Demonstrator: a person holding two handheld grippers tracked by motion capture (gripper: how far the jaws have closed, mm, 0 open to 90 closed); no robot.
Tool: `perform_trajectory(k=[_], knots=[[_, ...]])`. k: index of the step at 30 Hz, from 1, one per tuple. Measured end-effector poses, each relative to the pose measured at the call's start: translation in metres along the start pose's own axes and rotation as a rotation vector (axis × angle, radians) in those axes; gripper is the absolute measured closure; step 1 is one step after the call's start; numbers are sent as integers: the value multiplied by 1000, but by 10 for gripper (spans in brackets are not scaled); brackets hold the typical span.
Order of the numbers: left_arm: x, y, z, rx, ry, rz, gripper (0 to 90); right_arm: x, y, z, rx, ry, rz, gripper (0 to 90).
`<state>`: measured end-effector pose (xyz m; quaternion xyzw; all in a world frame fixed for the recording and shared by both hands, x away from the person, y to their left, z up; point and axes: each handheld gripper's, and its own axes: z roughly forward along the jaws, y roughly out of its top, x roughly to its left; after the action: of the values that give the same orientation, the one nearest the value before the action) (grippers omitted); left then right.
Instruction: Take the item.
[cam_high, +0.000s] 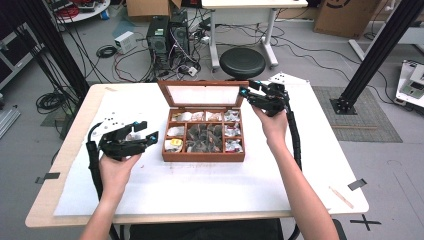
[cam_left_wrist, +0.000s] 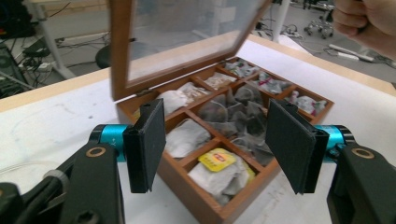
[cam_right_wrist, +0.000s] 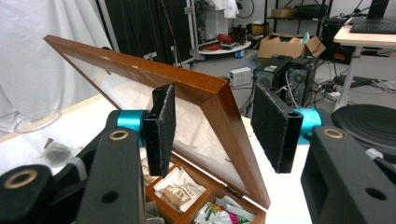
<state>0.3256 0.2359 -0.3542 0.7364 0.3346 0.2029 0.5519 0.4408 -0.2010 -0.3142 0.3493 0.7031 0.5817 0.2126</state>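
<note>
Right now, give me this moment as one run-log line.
left gripper: open, empty, facing tea box | right gripper: jaws astride corner of raised lid, contact unclear | tea bags: in compartments

Two hand-held grippers, left gripper (cam_high: 146, 132) and right gripper (cam_high: 245, 91): black bodies, flat black foam-faced pads (cam_left_wrist: 152, 140), turquoise collars behind them, brass-ringed pivot holes, ribbed black cables, grey three-cornered plates on top. Bare forearms, no sleeves.

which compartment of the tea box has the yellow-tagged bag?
The front-left compartment of the tea box, nearest the left claw. Its bag carries a yellow tag; the other compartments' bags show none.
</note>
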Motion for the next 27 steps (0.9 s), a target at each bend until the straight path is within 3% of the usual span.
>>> perform_trajectory(k=[7,17,27], knots=[[-15,-7,5,-9,-30,23,375,0,0,0,-1,1,0,512],[-13,-14,4,-17,-12,10,359,-1,0,1,-5,3,3,512],[-17,-14,7,-22,-22,16,353,-1,0,1,-5,1,2,512]])
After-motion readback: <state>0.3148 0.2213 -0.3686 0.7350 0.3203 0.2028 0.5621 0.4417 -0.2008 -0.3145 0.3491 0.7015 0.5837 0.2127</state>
